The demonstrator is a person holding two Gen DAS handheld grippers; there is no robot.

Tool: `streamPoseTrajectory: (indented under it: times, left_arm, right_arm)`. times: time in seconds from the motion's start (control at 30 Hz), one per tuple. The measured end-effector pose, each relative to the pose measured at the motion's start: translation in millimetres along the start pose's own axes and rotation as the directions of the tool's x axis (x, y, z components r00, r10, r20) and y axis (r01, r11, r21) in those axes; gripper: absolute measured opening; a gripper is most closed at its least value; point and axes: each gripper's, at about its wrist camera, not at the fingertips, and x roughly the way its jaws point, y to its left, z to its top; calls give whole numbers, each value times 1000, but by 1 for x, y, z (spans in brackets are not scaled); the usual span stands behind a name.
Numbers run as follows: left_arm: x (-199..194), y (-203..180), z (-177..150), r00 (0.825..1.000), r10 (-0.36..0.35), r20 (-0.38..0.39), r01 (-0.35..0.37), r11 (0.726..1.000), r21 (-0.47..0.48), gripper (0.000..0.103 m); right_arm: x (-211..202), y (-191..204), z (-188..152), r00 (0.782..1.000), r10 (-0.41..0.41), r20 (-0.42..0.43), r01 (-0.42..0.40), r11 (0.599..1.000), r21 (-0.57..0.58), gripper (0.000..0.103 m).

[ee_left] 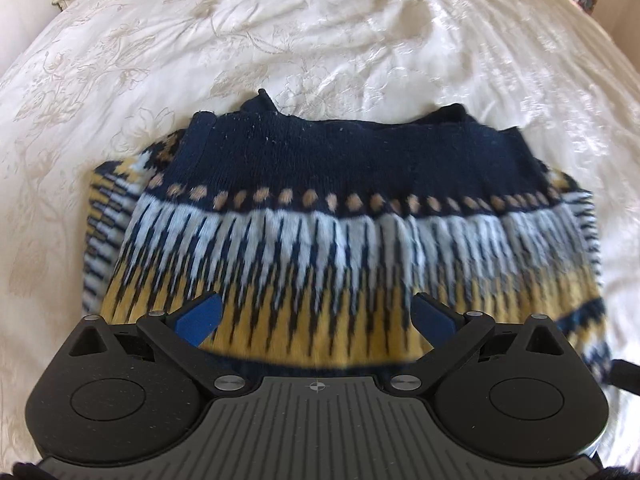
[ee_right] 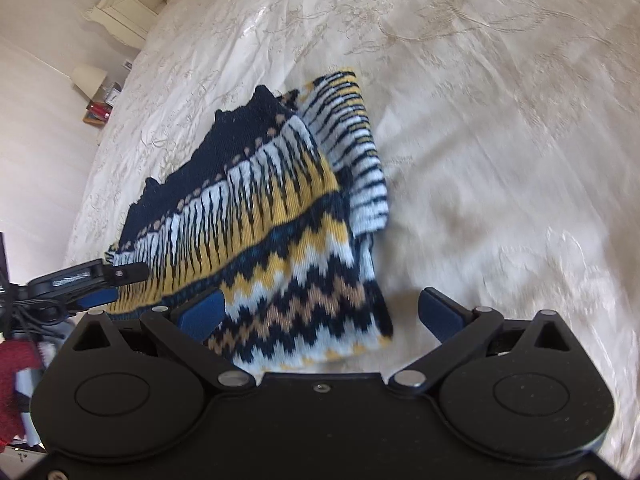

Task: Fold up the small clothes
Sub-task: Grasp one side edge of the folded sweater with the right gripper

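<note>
1. Sweater (ee_left: pixel 340 216), a small knit in navy, yellow, pale blue and tan, lies folded on a bed under a cream bedspread (ee_left: pixel 360 40) embroidered with a floral pattern.
2. Seen from the left wrist, the solid navy band with its row of tan dots lies at the far side of the garment; the blue-and-yellow spiked pattern runs toward the camera.
3. A striped part of the knit pokes out from under the folded body at the left edge in that view.
4. The left claw (ee_left: pixel 318 316) hovers low over the near yellow band, its blue fingers (ee_left: pixel 200 316) spread wide with fabric showing between them; they pinch nothing.
5. From the right wrist, the sweater (ee_right: pixel 256 216) runs diagonally across the bed, with a zigzag-patterned section nearest the camera and a striped part (ee_right: pixel 360 152) lying off to its right.
6. The right claw (ee_right: pixel 320 316) is likewise spread wide, one blue pad (ee_right: pixel 202 312) over the zigzag knit, the other over bare bedspread (ee_right: pixel 500 160) just beside the garment's corner.
7. The left claw (ee_right: pixel 96 284) enters this view from the left edge, at the sweater's yellow border, cables trailing behind it.
8. Beyond the bed stand a cream carved headboard (ee_right: pixel 120 4) and a lamp (ee_right: pixel 90 78) on a nightstand beside a few small, indistinct items.
9. Red knit fabric (ee_right: pixel 16 384) shows at the lower left edge of the right wrist view.
</note>
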Motion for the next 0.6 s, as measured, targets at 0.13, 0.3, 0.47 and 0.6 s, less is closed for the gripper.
streamPoseTrajectory:
  times: [0.13,0.3,0.47,0.6]
  left_arm:
    - [23,3,6,999,24,-38,-23,1000,8,102]
    - [37,6,9,998,17,-55,-18,1000,-2,103]
    - [40,8,9,998,-4,-65,3,1000,-10,103]
    - [39,10,7,999,-1,-53,0,1000,-15,103]
  right_arm:
    - [12,-6,19,999,35,-13,-35,999,9,102]
    - [31,-12,38,996,83,-37,-82,996,22,102]
    - [57,-14,56,981,176,-80,-173,984,42,103]
    - [73,-7,65,972,203,-116,-204,979,5,103]
